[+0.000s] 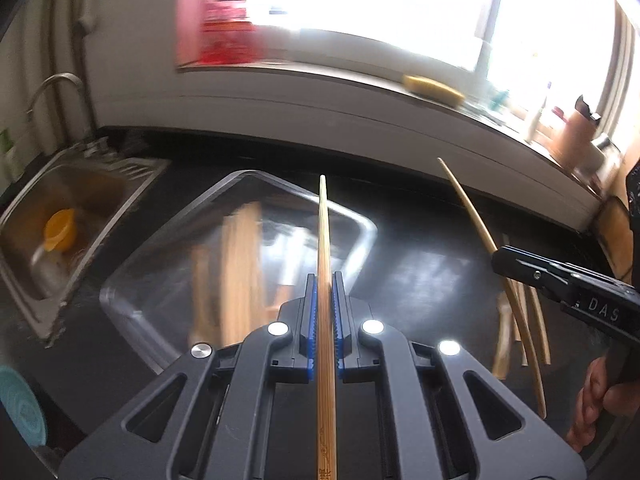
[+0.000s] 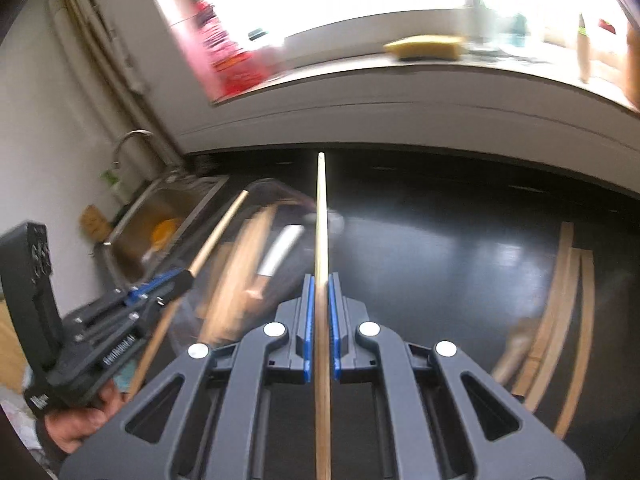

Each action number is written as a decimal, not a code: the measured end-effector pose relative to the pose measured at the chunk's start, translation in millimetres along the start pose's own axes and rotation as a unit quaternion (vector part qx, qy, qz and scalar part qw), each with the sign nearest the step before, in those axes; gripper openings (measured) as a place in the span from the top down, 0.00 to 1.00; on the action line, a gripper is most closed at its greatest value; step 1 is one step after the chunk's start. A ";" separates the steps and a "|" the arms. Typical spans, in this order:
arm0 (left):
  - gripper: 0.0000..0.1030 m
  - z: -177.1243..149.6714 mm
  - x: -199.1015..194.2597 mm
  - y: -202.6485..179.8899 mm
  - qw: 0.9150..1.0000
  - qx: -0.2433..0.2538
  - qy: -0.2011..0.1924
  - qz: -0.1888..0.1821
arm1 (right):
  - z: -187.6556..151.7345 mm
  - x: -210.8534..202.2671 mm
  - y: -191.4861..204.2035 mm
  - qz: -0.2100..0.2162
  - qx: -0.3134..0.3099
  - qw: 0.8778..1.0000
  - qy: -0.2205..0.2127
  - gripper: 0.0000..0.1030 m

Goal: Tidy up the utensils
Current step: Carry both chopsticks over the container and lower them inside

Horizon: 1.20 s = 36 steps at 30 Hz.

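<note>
My left gripper [image 1: 323, 280] is shut on a bamboo chopstick [image 1: 323, 232] that sticks out forward over a clear plastic tray [image 1: 362, 224]. My right gripper [image 2: 319, 282] is shut on a second chopstick [image 2: 320, 208], its tip near the tray's [image 2: 280, 192] right end. Each gripper also shows in the other's view: the right gripper [image 1: 498, 258] with its chopstick [image 1: 466, 200], and the left gripper [image 2: 188, 278] with its chopstick [image 2: 218, 232]. The tray holds blurred wooden utensils [image 1: 236, 264] and a white-handled piece [image 2: 280, 256]. Several loose chopsticks [image 2: 560, 320] lie on the black counter [image 2: 440, 260].
A steel sink [image 1: 60, 216] with a tap [image 1: 56, 84] and a yellow cup [image 1: 60, 230] lies left of the tray. A window sill behind carries a yellow sponge [image 1: 434, 88] and red packaging [image 1: 224, 20]. A person's hands [image 1: 592, 400] grip both handles. A teal disc [image 1: 20, 408] sits at the near left.
</note>
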<state>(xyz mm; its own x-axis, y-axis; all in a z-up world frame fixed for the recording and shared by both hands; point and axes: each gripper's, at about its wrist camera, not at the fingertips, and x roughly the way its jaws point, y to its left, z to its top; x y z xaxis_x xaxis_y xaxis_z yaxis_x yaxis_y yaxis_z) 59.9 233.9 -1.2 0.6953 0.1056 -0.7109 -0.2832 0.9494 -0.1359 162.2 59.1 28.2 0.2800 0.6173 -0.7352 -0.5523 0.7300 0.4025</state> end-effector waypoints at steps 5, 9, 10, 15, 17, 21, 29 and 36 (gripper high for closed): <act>0.94 3.7 1.5 44.9 1.000 -0.023 0.006 0.020 | 18.2 47.4 35.0 0.056 0.030 0.998 0.024 0.92; 0.94 8.8 16.3 71.6 0.999 -0.046 0.016 0.024 | 26.0 84.7 50.9 0.081 0.059 0.994 0.049 0.92; 0.94 9.6 19.6 75.6 0.998 -0.051 0.017 0.023 | 27.3 94.3 53.5 0.085 0.069 0.992 0.055 0.92; 0.94 17.5 46.8 89.3 0.997 -0.075 0.028 0.016 | 32.1 128.7 62.2 0.074 0.081 0.991 0.074 0.92; 0.94 19.4 58.1 91.3 0.996 -0.076 0.036 0.015 | 34.4 141.2 66.1 0.065 0.073 0.992 0.082 0.92; 0.94 24.1 76.0 97.0 0.996 -0.079 0.047 0.017 | 39.2 158.6 65.6 0.053 0.073 0.992 0.091 0.92; 0.94 28.6 99.5 101.2 0.995 -0.082 0.060 0.010 | 47.3 185.4 62.2 0.048 0.074 0.991 0.104 0.92; 0.94 30.7 105.0 99.6 0.995 -0.084 0.062 0.010 | 46.2 192.6 55.2 0.051 0.088 0.988 0.114 0.92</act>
<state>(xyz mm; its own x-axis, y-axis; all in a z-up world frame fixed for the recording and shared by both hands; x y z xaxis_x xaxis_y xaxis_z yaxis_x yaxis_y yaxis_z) 125.0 348.7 -68.2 0.6052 0.0767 -0.7923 -0.4088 0.8840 -0.2267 221.9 231.8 -66.0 0.0343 0.6225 -0.7818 -0.4178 0.7196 0.5546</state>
